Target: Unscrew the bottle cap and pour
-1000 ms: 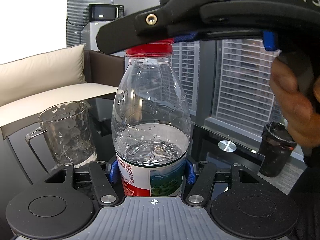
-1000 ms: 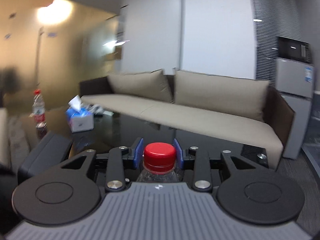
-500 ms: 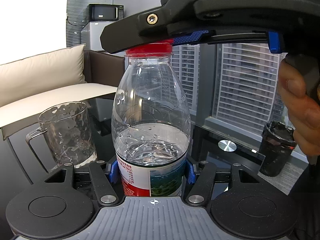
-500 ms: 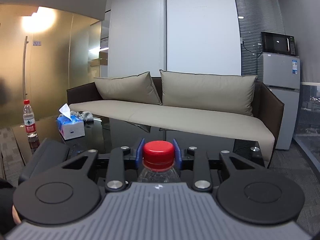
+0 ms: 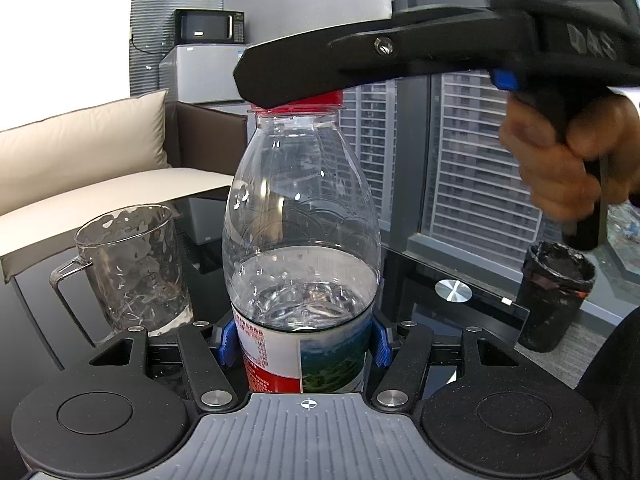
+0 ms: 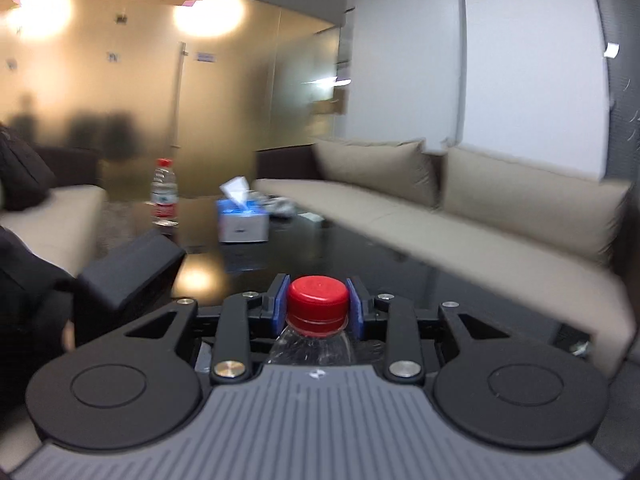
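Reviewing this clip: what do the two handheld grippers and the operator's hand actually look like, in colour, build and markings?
Both grippers share a design: the left gripper and right gripper have a ribbed grey deck, black linkage arms with silver rivets, round black discs at each side and blue finger pads. Seen side-on, the right one is a black body with pale lettering and a blue tab. The bare hand grips its black handle; a dark sleeve follows.

Left gripper (image 5: pixel 302 344): black linkage arms, silver pivot screws, blue pads (image 5: pixel 226 345), ribbed grey base w/ small crosshair mark. Right gripper (image 6: pixel 319 307): same build, blue pads (image 6: pixel 281 304). Right hand (image 5: pixel 568 160): bare skin, dark sleeve.
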Demonstrator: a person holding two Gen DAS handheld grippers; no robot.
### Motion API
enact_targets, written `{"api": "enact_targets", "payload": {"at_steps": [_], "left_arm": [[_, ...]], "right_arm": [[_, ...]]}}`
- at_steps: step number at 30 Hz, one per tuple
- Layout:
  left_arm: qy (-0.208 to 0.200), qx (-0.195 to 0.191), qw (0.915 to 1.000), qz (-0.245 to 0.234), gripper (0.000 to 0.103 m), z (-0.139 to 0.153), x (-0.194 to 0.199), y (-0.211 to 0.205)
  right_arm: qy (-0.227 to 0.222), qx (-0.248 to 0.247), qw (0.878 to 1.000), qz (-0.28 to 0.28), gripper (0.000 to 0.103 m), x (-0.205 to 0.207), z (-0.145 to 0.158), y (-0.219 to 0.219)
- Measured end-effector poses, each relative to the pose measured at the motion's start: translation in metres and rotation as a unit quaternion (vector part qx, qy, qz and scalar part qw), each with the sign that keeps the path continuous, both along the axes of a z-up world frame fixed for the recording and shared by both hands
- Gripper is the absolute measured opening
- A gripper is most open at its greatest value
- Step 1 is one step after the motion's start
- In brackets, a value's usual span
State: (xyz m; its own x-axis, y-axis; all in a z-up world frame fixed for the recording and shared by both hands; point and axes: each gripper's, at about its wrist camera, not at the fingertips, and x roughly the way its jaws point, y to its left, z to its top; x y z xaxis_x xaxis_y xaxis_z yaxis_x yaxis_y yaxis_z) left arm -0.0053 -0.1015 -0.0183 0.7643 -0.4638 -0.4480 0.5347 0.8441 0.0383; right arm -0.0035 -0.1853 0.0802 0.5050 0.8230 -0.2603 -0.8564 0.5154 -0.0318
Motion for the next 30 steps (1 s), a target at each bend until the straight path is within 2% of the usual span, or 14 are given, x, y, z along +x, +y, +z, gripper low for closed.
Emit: {"api": "enact_targets", "payload": {"at_steps": [3, 6, 12, 21, 30], "left_arm": [[0.000, 0.001, 1.0000, 0.002, 0.056, 0.000, 0.000, -0.001], [0.001, 0.001, 1.0000, 0.002, 0.056, -0.001, 0.000, -0.002], [0.001, 0.001, 1.0000, 0.002, 0.056, -0.001, 0.000, -0.002], [0.004, 0.001, 1.0000, 0.001, 0.056, 0.004, 0.006, -0.003], [0.003, 0.000, 1.0000, 0.002, 0.057, 0.001, 0.006, -0.001]], "right_arm": [[-0.035, -0.010, 0.998, -0.050, 0.033, -0.020, 0.000, 0.013], [-0.029, -0.001, 0.995, -0.099, 0.033, -0.028, -0.005, 0.021], [-0.019, 0.033, 0.986, -0.162, 0.033, -0.041, -0.014, 0.025], [-0.016, 0.050, 0.981, -0.185, 0.033, -0.047, -0.011, 0.026], [-0.021, 0.018, 0.985, -0.170, 0.032, -0.043, -0.004, 0.030]]}}
